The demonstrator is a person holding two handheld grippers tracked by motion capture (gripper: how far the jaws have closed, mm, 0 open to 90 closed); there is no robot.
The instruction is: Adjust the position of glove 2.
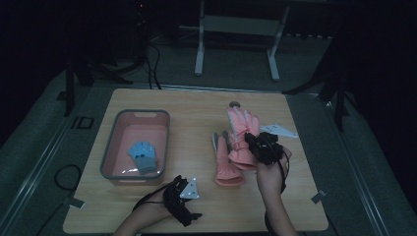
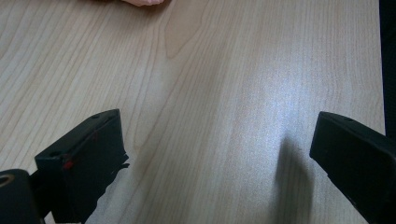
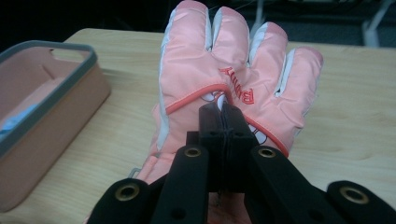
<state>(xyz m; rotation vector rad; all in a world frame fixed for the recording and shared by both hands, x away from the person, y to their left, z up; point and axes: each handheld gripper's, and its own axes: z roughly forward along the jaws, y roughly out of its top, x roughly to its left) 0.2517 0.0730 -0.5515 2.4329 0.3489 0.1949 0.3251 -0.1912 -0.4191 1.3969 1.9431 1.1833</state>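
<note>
Right gripper (image 3: 223,109) clamped on pink glove (image 3: 233,70); left gripper (image 2: 219,154) apart over bare table (image 2: 210,70).

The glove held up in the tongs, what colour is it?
The glove is salmon pink with pale grey strips between its fingers and red lettering; the right gripper view shows it best.

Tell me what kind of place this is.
Probably a dim lab or studio set up for recording: a lone wooden table on grey floor, black stand legs at its corners, and cables trailing behind.

Pink glove (image 3: 224,79), red lettering
</note>
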